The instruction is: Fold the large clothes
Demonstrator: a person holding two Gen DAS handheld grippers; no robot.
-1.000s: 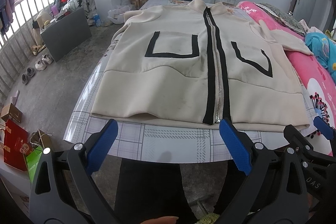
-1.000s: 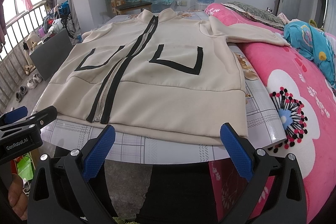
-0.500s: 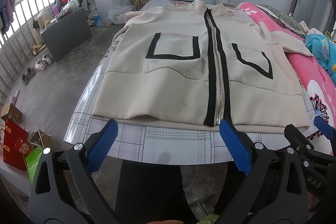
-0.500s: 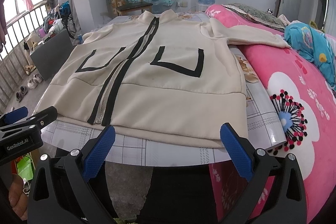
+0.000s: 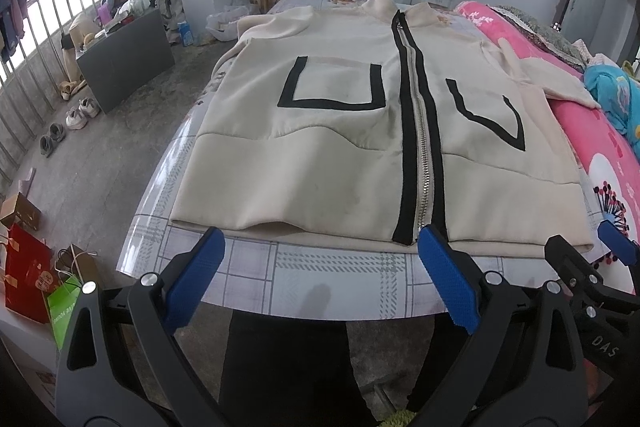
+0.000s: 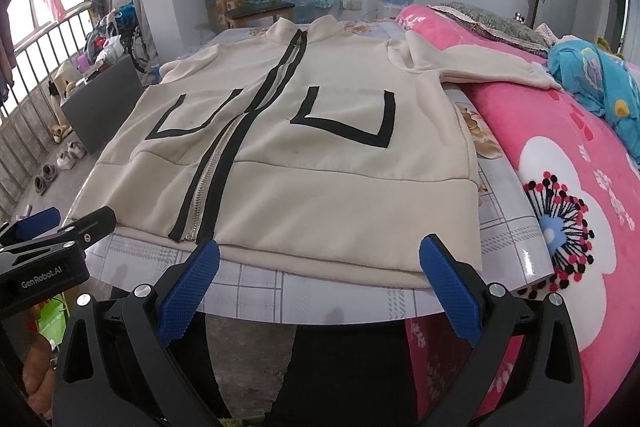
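— Blue pads, wide apart on both the left gripper (image 5: pixel 320 267) and the right gripper (image 6: pixel 318 271). Holding anything?
— No. The cream jacket (image 5: pixel 360 155) lies flat on the table (image 5: pixel 320 275), its hem just past the fingertips.

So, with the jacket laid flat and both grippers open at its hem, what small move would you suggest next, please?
Probably ease the right gripper forward onto the hem of the cream jacket and close. The jacket lies flat, zipped and unfolded on the table; both the right and the left gripper are open and empty just short of the hem.
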